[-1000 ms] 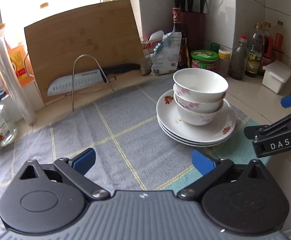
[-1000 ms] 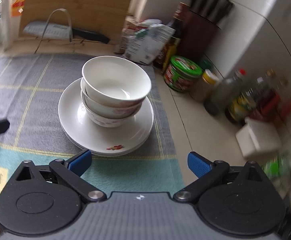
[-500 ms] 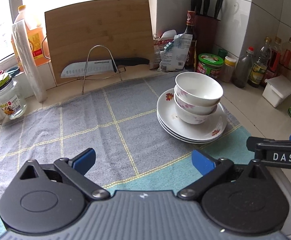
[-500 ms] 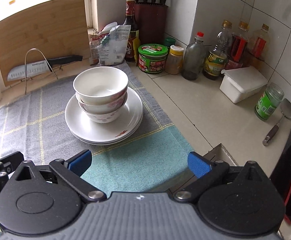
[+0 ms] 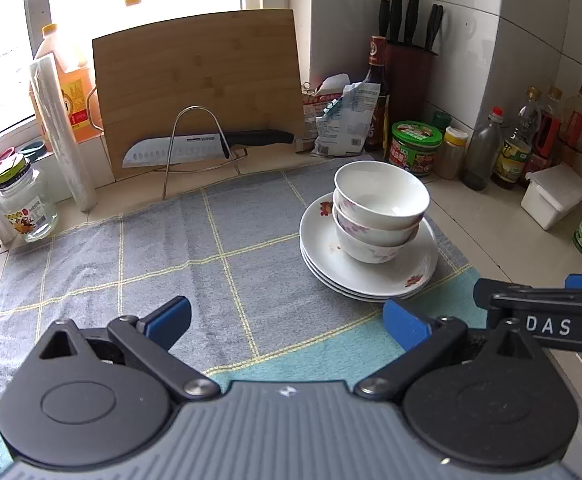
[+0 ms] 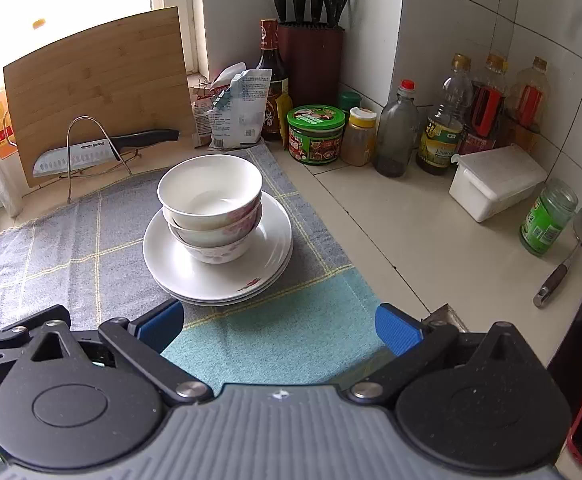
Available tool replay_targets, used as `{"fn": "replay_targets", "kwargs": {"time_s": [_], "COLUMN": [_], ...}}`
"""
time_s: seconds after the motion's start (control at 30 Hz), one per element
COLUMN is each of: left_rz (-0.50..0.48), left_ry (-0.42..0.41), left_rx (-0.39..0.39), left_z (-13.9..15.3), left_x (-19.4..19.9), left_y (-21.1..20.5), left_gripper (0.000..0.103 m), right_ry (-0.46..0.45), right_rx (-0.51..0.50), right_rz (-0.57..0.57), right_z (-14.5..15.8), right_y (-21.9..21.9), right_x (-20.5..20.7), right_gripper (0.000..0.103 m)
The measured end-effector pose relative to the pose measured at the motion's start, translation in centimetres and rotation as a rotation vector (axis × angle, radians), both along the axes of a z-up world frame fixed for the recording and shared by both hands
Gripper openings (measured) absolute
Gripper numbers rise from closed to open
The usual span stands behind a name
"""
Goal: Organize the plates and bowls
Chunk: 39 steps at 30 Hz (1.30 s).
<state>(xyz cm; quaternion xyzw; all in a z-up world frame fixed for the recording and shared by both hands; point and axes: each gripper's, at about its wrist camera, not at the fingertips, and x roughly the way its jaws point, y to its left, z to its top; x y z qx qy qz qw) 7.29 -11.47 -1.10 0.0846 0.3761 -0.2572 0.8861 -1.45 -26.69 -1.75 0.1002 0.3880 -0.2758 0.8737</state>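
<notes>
My right gripper [image 6: 277, 326] and left gripper [image 5: 287, 320] are both hanging spread and empty near the towel [image 6: 71, 248], where three nested bowls [image 6: 211, 208] are sitting on stacked plates [image 6: 267, 264]; stacking looks finished, I judge.

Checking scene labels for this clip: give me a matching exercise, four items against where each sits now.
Things:
1. bowls
2. plates
3. knife
4. white box

Places:
A. on the wire stand in front of the cutting board
B. on the bare counter beside the oil bottles
C. nested in a stack on top of the plates
D. stacked directly on the grey towel

Pairs: 1-C, 2-D, 3-A, 4-B
</notes>
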Motion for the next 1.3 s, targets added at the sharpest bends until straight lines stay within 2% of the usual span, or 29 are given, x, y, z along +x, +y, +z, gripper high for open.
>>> {"fn": "replay_targets", "kwargs": {"time_s": [1.3], "left_rz": [0.022], "left_ry": [0.004], "left_rx": [0.0], "left_z": [0.5], "left_x": [-0.54], "left_y": [-0.75], "left_gripper": [0.102], "right_ry": [-0.016], "right_rx": [-0.007], "right_rz": [-0.003], "right_z": [0.51], "right_y": [-0.61], "right_x": [-0.6], "right_gripper": [0.103]}}
